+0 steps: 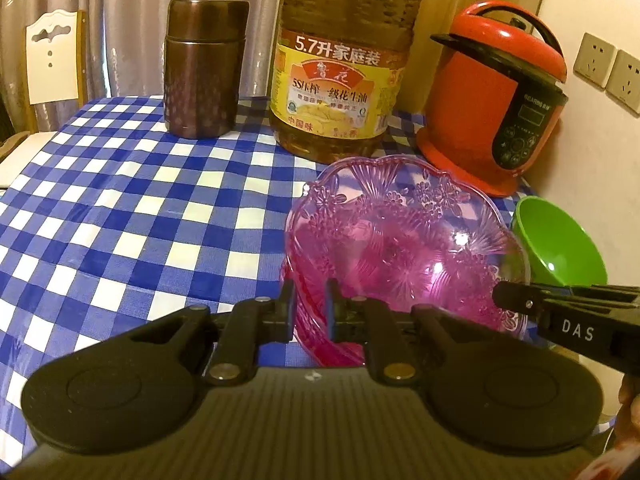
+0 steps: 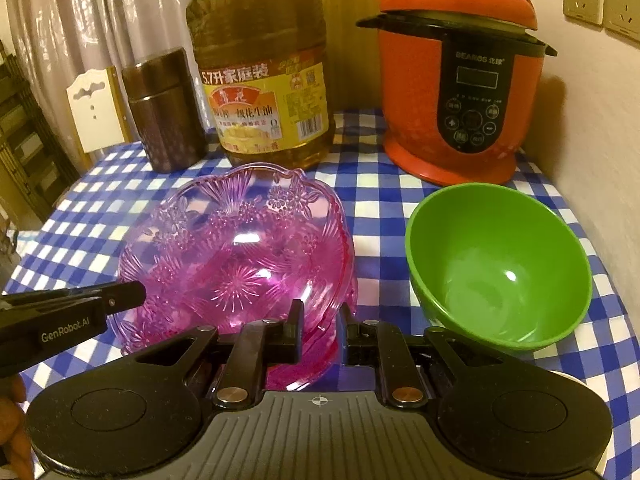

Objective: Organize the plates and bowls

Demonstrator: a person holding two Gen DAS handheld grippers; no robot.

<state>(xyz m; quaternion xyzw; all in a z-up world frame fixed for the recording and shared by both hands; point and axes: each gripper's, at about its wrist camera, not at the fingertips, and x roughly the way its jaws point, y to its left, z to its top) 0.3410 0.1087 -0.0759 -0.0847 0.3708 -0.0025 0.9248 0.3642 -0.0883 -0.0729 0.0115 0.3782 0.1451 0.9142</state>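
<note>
A clear pink plastic bowl (image 1: 400,240) (image 2: 240,252) with a flower pattern is tilted over the blue checked tablecloth (image 1: 120,220) (image 2: 380,204). A second pink rim shows beneath it. My left gripper (image 1: 310,308) is shut on the bowl's near left rim and enters the right wrist view from the left (image 2: 140,294). Shut on the near right rim, my right gripper (image 2: 322,328) also shows at the right edge of the left wrist view (image 1: 498,298). An empty green bowl (image 1: 560,240) (image 2: 500,268) stands upright just right of the pink one.
Along the back stand a brown metal canister (image 1: 204,68) (image 2: 164,112), a large oil bottle (image 1: 344,68) (image 2: 264,76) and a red electric cooker (image 1: 496,100) (image 2: 460,80). A wall with sockets (image 1: 608,68) closes the right side. A chair back (image 1: 52,64) is behind the table's left.
</note>
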